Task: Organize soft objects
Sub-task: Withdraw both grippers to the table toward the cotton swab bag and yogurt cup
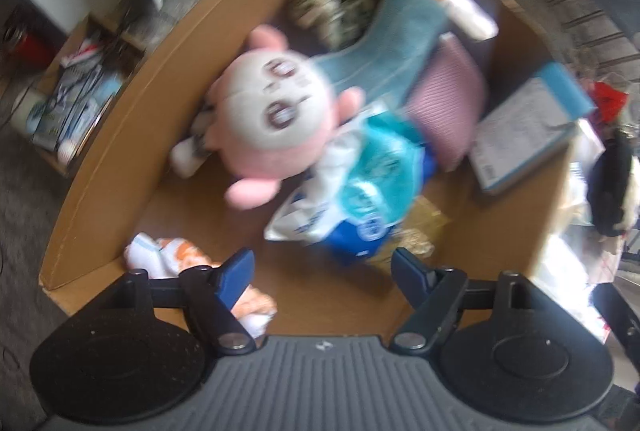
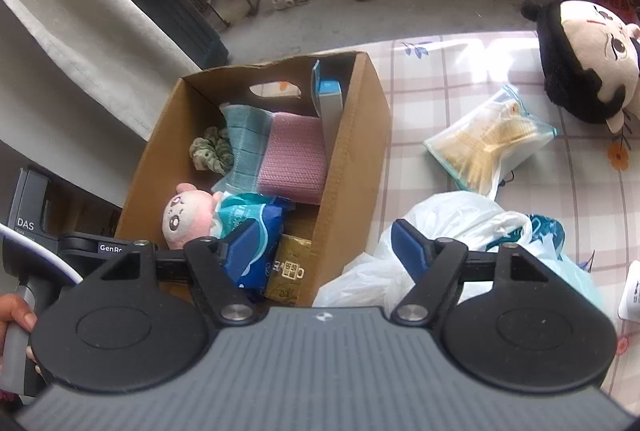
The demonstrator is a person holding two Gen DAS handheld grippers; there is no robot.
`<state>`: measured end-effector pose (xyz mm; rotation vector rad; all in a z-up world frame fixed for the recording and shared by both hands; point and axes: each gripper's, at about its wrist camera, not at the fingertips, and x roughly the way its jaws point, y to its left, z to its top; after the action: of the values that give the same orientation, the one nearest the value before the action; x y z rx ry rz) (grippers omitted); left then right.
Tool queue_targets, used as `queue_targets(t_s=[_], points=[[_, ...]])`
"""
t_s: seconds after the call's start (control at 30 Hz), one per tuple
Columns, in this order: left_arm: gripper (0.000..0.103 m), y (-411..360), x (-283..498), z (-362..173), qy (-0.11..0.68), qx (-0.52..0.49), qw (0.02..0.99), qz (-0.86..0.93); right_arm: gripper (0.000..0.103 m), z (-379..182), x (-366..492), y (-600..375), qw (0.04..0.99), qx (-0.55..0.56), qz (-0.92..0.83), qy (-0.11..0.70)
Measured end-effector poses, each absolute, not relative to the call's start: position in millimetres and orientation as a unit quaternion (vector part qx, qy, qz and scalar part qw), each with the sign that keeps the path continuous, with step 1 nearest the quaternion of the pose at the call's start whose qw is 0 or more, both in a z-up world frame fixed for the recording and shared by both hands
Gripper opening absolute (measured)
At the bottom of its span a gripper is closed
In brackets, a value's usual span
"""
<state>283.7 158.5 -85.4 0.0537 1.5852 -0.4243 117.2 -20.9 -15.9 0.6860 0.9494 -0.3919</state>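
From the left wrist camera, the left gripper is hovering with its blue-padded fingers spread apart and nothing between them, looking down into an open brown cardboard box. A pink-and-white round-headed plush doll is lying inside, ahead of the fingers and slightly left of centre, its body leaning against a crumpled teal, white and blue plastic tissue pack. Beyond them a folded teal knit cloth, a ribbed pink cloth and a green patterned scrunchie are crowding the far end. A white-and-orange fabric bundle is sitting just beside the left finger. The picture is blurred.

From the right wrist camera, the right gripper is also standing spread wide and empty, poised over the box's near right corner. The pink plush is lying ahead-left of the fingers, inside the box, next to the tissue pack. Outside, on a pink checked tablecloth, a large black-haired plush head is resting well apart at the far right, with a clear bag of tan contents between it and the box, and a white crumpled plastic bag just under the right finger.
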Motion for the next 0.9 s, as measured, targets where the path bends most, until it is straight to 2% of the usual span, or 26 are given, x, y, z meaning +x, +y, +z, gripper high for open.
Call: queue_targets(t_s=[0.2,0.6,0.73,0.8,0.9], points=[[0.086,114,254,-43,0.649,0.040,0.727,-0.220,0.081,-5,109,-32,0.835,0.324,-0.151,0.419],[0.087,-6,202,-17,0.613,0.073,0.737,-0.275,0.082,7,14,-112,0.832,0.328,-0.168,0.415],[0.087,-70,181,-21,0.589,0.156,0.728,-0.314,0.082,5,-27,-145,0.826,0.318,-0.191,0.426],[0.093,-102,167,-28,0.570,0.213,0.717,-0.341,0.082,0,-47,-163,0.821,0.316,-0.205,0.430],[0.093,-144,147,-47,0.550,0.292,0.686,-0.376,0.082,-10,-71,-186,0.810,0.313,-0.226,0.441]])
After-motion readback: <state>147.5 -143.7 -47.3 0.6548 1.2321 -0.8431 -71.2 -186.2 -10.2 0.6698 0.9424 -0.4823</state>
